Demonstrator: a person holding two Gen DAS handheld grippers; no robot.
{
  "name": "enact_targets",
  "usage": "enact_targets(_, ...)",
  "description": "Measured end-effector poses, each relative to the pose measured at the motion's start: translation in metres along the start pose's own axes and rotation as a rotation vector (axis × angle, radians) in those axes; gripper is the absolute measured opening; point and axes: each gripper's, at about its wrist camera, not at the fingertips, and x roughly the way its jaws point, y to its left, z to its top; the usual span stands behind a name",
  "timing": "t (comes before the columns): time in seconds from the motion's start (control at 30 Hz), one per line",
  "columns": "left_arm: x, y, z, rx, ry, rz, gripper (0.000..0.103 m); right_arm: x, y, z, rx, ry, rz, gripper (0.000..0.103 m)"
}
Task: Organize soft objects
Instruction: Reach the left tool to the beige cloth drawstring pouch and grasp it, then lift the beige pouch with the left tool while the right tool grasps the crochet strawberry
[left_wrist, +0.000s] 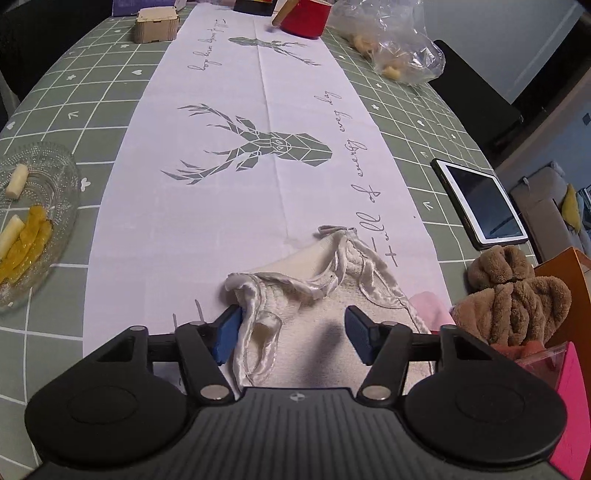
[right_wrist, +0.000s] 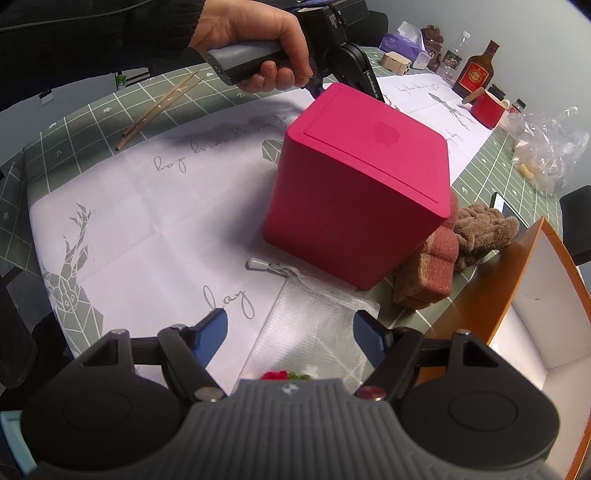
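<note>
My left gripper (left_wrist: 293, 326) is open just above a cream cloth with satin trim (left_wrist: 314, 295) that lies on the white deer-print runner (left_wrist: 229, 155); the cloth sits between the jaws. A brown plush item (left_wrist: 517, 295) lies to its right, next to a pink box (left_wrist: 570, 391). In the right wrist view my right gripper (right_wrist: 290, 338) is open over a white mesh drawstring pouch (right_wrist: 317, 328). The pink box (right_wrist: 354, 192) stands beyond it, with a red-and-tan sponge (right_wrist: 428, 269) and the brown plush item (right_wrist: 480, 229) on its right. The left gripper's handle (right_wrist: 258, 59) is behind the box.
An open orange box with a white inside (right_wrist: 535, 295) stands at the right. A tablet (left_wrist: 480, 203), a glass plate with food (left_wrist: 29, 221), a red pot (left_wrist: 306, 16), a plastic bag (left_wrist: 399, 48), a wooden box (left_wrist: 157, 24) and chopsticks (right_wrist: 159, 107) lie on the green checked tablecloth.
</note>
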Motion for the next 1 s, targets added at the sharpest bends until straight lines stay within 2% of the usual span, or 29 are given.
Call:
enact_targets(0.03,0.000,-0.002,-0.001,0.008,-0.005,0.015,0.047,0.000,0.000,0.000,0.000,0.001,-0.002,0.074)
enact_targets(0.13,-0.001,0.000,-0.002,0.018,-0.003,0.038,0.022,0.001,-0.001,-0.001,0.002,0.005,-0.010,0.074)
enact_targets(0.23,-0.006,0.014,-0.004,-0.043,0.000,0.016,0.013,0.001,-0.003,-0.001,0.005,0.007,-0.014,0.074)
enact_targets(0.6,-0.061,0.025,-0.024,0.044,-0.010,0.041,0.010,0.007,-0.003,-0.003,-0.011,0.032,-0.025,0.074)
enact_targets(1.0,-0.098,0.012,-0.075,0.158,0.055,0.059,0.009,0.008,0.002,-0.007,-0.047,0.051,-0.039,0.074)
